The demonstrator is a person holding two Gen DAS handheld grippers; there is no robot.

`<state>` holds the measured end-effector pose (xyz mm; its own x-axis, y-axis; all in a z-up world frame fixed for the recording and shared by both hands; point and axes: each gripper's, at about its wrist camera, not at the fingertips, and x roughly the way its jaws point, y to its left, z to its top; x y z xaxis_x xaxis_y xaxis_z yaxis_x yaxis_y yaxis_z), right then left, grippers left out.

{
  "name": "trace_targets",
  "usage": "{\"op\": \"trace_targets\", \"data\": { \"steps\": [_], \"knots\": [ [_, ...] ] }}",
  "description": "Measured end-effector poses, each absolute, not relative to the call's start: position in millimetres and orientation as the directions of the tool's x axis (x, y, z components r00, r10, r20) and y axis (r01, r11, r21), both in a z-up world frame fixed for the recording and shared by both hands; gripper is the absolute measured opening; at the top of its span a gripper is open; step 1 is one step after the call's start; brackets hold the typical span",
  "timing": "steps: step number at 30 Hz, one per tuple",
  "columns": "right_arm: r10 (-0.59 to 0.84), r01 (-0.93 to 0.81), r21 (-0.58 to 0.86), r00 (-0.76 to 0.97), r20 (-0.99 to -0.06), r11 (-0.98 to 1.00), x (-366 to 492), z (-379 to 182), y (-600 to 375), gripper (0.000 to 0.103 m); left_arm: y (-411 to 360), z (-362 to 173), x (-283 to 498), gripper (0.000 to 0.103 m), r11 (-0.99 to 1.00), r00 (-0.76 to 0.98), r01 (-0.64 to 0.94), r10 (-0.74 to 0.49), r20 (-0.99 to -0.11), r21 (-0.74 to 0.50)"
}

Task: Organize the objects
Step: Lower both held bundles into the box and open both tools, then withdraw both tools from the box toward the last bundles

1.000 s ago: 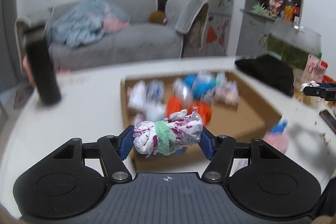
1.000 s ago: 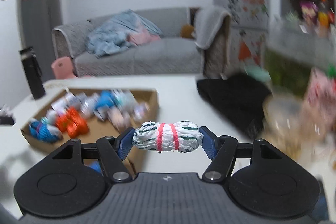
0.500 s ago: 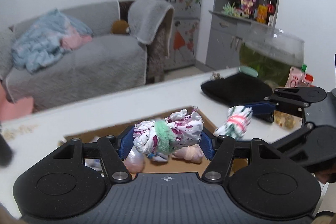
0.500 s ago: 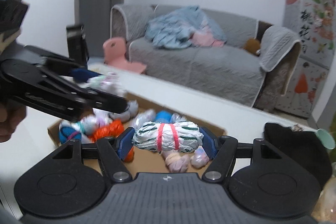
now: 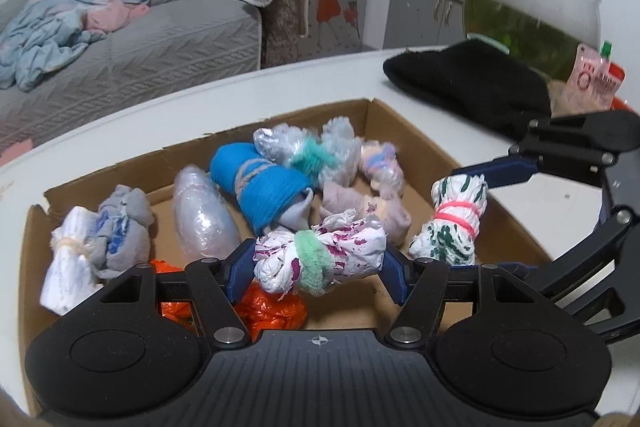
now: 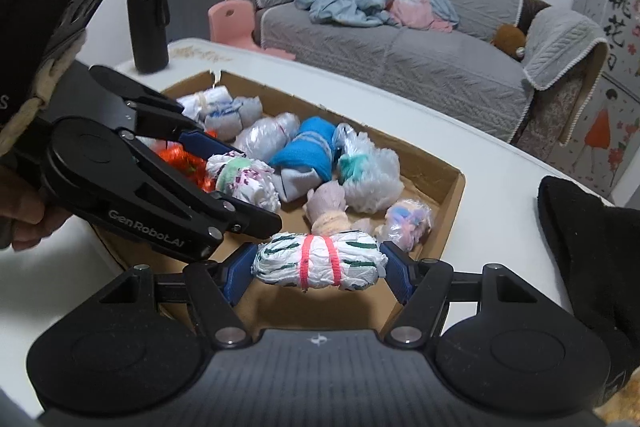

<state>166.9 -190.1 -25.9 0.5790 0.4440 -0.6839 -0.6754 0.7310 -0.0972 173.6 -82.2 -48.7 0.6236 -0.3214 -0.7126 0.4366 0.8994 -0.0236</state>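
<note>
From the left wrist, the left gripper (image 5: pixel 320 263), which a second ago hung back from the cardboard box (image 5: pixel 404 131) with the sofa filling the view, now sits low over it, jaws clamped on the purple-speckled bundle (image 5: pixel 320 259) tied with a green band. The right gripper (image 5: pixel 456 219) has come in alongside. From the right wrist, the right gripper (image 6: pixel 318 265) has swung from the desk (image 6: pixel 496 163) edge to above the box's near corner (image 6: pixel 452 187), jaws clamped on the green-striped bundle (image 6: pixel 318 263) with pink bands. Both bundles look ready to drop among those already inside.
</note>
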Motion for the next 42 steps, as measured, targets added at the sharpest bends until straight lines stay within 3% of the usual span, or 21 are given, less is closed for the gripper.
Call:
{"op": "trace_targets", "data": {
  "steps": [16,25,28,32,42],
  "knots": [
    [0.35,-0.758,-0.253,0.535,-0.769,0.602,198.7,-44.6,-176.9,0.064,-106.3,-70.7,191.1,0.071,0.902,0.615,0.425,-0.227,-0.756,0.075],
    [0.337,-0.758,-0.272,0.541,-0.771,0.593,200.9,-41.8,-178.9,0.066,-102.8,-67.3,189.9,0.082,0.921,0.616,0.383,-0.196,-0.763,0.073],
    [0.331,-0.758,-0.282,0.544,-0.771,0.589,201.6,-40.5,-177.7,0.067,-100.7,-64.7,190.6,0.083,0.926,0.617,0.373,-0.2,-0.761,0.059],
    [0.335,-0.753,-0.305,0.565,-0.754,0.582,199.6,-34.7,-178.6,0.078,-97.1,-57.4,187.5,0.084,0.927,0.624,0.372,-0.211,-0.753,0.048],
    [0.35,-0.75,-0.271,0.554,-0.755,0.603,194.7,-24.3,-175.2,0.078,-88.2,-43.1,176.7,0.086,0.946,0.634,0.324,-0.215,-0.743,0.003]
  ]
}}
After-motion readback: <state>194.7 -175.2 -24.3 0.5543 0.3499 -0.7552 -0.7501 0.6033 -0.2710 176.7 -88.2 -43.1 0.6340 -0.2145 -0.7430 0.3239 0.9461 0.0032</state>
